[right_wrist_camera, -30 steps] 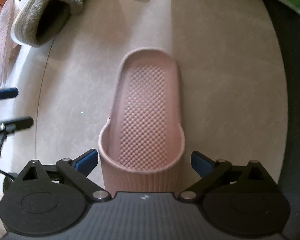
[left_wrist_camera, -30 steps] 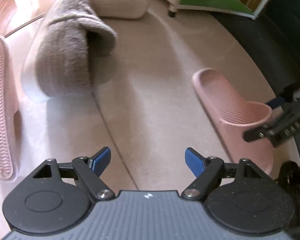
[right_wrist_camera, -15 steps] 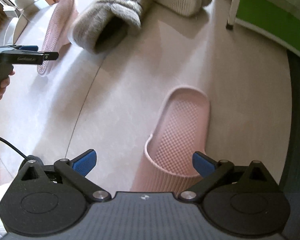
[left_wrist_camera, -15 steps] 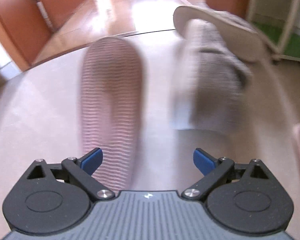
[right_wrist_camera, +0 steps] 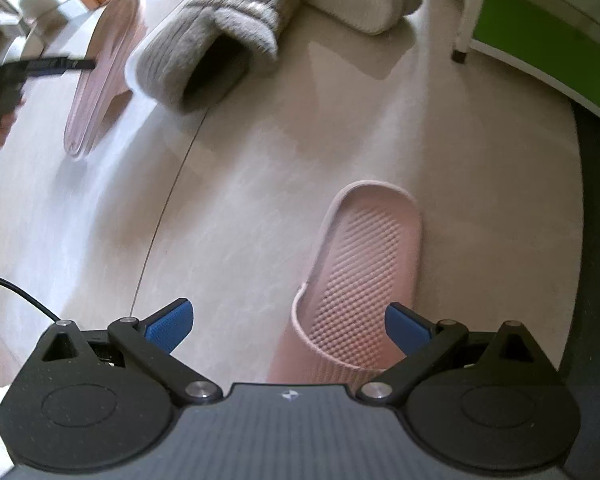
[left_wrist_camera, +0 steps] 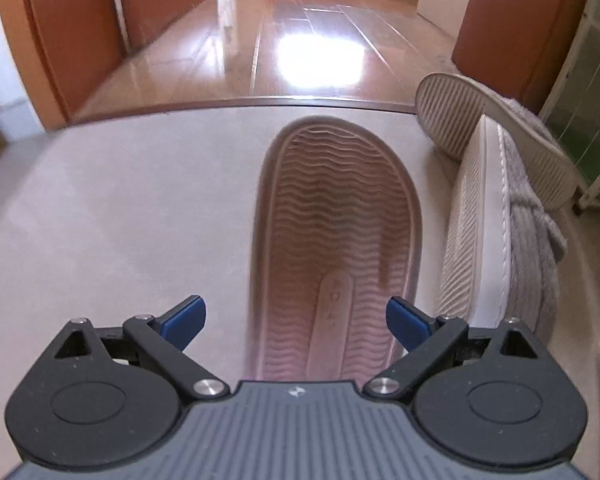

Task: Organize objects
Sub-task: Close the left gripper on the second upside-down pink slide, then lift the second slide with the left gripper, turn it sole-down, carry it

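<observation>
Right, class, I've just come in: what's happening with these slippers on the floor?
A person with a gripper in each hand is sorting slippers on the floor. The left gripper is open over a pink slipper lying sole up, beside two grey slippers. The right gripper is open over the other pink slipper, which sits upright and apart from the rest. Nothing is gripped yet.

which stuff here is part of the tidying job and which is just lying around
Part of the job:
- pink slipper lying sole up, under the open left gripper
- pink slipper lying right way up, near the open right gripper
- grey fuzzy slipper on its side
- second fuzzy slipper, white sole showing

Just lying about:
- black cable
- white and green furniture
</observation>
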Tool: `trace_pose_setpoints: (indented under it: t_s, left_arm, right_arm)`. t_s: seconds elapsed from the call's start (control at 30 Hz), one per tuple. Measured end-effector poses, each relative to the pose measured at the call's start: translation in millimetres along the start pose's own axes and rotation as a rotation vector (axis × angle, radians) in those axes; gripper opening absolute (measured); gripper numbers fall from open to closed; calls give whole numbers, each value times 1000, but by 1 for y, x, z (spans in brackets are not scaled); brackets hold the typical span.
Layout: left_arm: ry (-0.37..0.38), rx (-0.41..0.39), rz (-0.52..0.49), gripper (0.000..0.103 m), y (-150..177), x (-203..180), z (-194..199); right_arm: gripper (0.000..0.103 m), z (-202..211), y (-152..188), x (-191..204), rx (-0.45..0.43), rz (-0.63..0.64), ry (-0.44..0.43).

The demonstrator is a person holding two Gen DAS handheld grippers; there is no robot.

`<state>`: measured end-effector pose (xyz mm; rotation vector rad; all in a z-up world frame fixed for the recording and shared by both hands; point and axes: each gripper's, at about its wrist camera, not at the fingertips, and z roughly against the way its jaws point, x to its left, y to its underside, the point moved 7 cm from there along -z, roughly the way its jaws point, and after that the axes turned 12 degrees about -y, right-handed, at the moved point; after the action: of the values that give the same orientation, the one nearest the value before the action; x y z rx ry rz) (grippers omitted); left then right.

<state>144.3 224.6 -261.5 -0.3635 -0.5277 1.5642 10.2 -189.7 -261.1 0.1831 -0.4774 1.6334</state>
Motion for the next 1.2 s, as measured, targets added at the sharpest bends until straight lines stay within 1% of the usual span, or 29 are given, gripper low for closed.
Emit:
trace_pose_setpoints:
  t_s: [0.07, 0.13, 0.23, 0.3, 0.37, 0.43, 0.47, 0.53, 0.63, 0.67, 0.7, 0.73, 0.83, 0.87, 0.9, 0.93, 0.97, 1.0, 1.07, 1.1, 1.13, 1.17, 1.2]
  left_arm:
    - [71, 24, 12, 96, 0, -2, -10]
    - [75, 49, -6, 97, 1, -3, -20]
    - [123, 71, 13, 97, 4, -6, -28]
    - [156, 89, 19, 94, 9, -11, -30]
    - [163, 98, -12, 90, 16, -17, -28]
    - [151, 86, -26, 77, 20, -19, -22]
    - [147, 78, -26, 74, 21, -19, -17]
    - [141, 60, -31, 62, 22, -20, -8]
    - [128, 25, -41, 48, 23, -25, 10]
    - [125, 19, -38, 46, 23, -27, 18]
    - [103, 15, -50, 46, 16, -24, 18]
    - [68, 3, -78, 44, 17, -27, 24]
    - [27, -16, -113, 43, 18, -28, 38]
    - [2, -20, -122, 42, 18, -27, 43]
    - [-16, -19, -127, 33, 18, -26, 47]
    - [-14, -13, -116, 23, 21, -23, 53]
    - [-19, -3, -111, 21, 24, -22, 59]
    - [-36, 8, -132, 20, 29, -24, 62]
    - [-88, -17, -230, 20, 40, -34, 74]
    - [-88, -18, -261, 20, 45, -39, 77]
    - [-67, -6, -282, 23, 51, -45, 81]
    - [-45, 2, -283, 26, 56, -50, 86]
    - [-24, 1, -278, 33, 58, -55, 88]
  right_arm:
    - [103, -4, 0, 2, 8, 8, -6]
    - [103, -10, 0, 2, 20, 11, 4]
    - [103, -12, 1, -2, 29, -9, 13]
    - [103, -13, 2, -6, 33, -24, 14]
    - [103, -12, 4, -8, 35, -33, 16]
    - [103, -12, 5, -10, 39, -38, 16]
    - [103, -12, 6, -10, 41, -39, 15]
    - [103, -11, 8, -10, 44, -36, 13]
    - [103, -10, 9, -11, 45, -33, 23]
    - [103, -10, 9, -12, 46, -34, 25]
    - [103, -9, 9, -12, 44, -38, 26]
    - [103, -10, 9, -13, 43, -40, 26]
    - [103, -9, 9, -13, 43, -42, 32]
    - [103, -9, 9, -14, 41, -40, 32]
    - [103, -9, 9, -14, 40, -41, 32]
    - [103, -9, 9, -14, 40, -42, 32]
    - [103, -9, 8, -14, 40, -43, 31]
    - [103, -9, 8, -15, 40, -43, 31]
    - [103, -9, 8, -15, 41, -40, 33]
    - [103, -9, 9, -15, 43, -40, 37]
    - [103, -10, 9, -16, 46, -39, 37]
    - [103, -10, 9, -16, 48, -38, 36]
    - [103, -10, 9, -16, 49, -38, 37]
